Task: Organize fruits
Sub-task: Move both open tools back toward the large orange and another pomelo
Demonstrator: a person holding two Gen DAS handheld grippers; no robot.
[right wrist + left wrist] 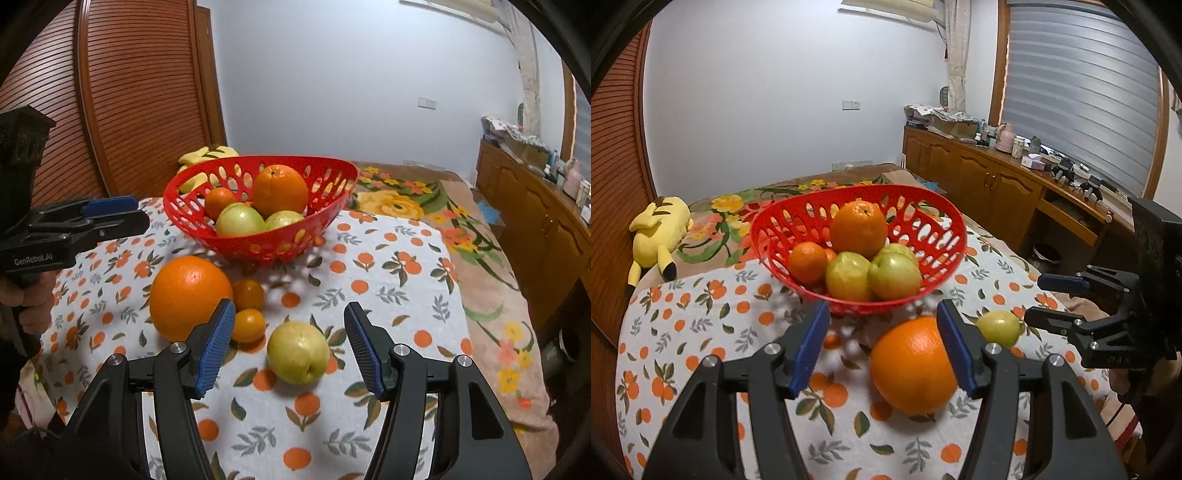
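A: Done so far? Red basket [258,236] near the far edge of the bed, already holding one big orange [280,190], a small orange [218,201] and two green apples [240,221].

B: Left over, from left to right in the right wrist view: large orange [190,295] on the printed cloth [388,295], two small oranges [248,293] just beside it, then a yellow-green apple [298,350] nearest the near edge. Four pieces, so roughly halfway.

A: Grippers?

B: Left gripper [882,343] with jaws apart, gripping nothing; large orange against the right pad, well clear of the left one. Right gripper [290,345] also apart and empty, yellow-green apple between the pads, untouched.
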